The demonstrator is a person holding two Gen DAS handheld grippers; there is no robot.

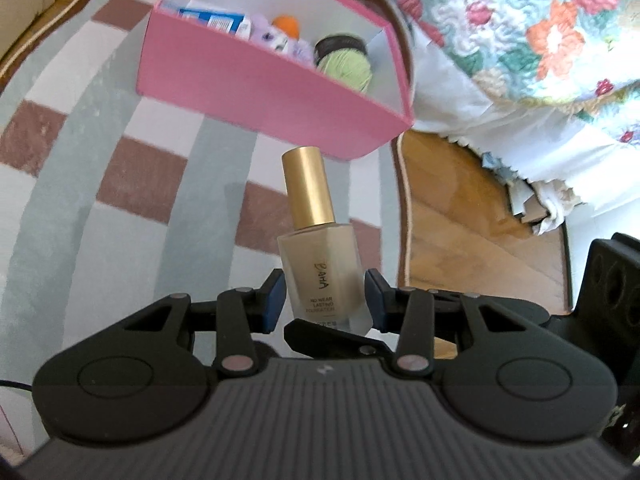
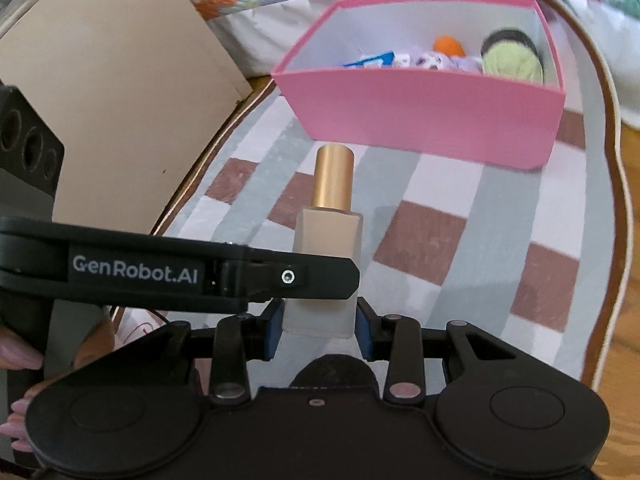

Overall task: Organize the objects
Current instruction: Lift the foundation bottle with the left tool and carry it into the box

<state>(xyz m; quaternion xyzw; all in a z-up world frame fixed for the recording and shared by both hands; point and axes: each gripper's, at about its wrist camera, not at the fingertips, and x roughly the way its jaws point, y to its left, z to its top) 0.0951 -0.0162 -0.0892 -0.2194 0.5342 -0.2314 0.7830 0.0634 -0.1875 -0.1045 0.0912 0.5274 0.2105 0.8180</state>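
Jaws first, and we start on the left: our left gripper [image 1: 325,300] is closed to a narrow gap on the foundation bottle [image 1: 320,264], blue pads pressing the lower glass body on both flanks. The bottle is off the rug [image 1: 80,160], gold cap [image 1: 308,188] leading forward and up, away from us, so its long axis runs almost straight along the line the fingers point. That axis aims at the near wall of the pink box [image 1: 260,92], which sits ahead and a touch left in the left wrist view.

Moving right, our right gripper [image 2: 320,326] is clamped on the same bottle, pads on the frosted base, below where the left gripper's finger crosses in front of the glass. So we have both hands on one object, left slightly higher on the body, right at the very bottom. Neither looks clearly nearer the box, as we judge it.

What the coming move turns on, we reckon, is that the box mouth lies ahead and above the cap line: the bottle has to clear that near pink wall before it can go in. Inside already we can make out a blue packet [image 2: 370,60], something orange [image 2: 450,46] and a green yarn ball [image 2: 510,62] toward the right end, leaving the left end freer.

As for the bottle itself: square frosted glass, beige liquid, tall brushed-gold cap, dark lettering on the front face.
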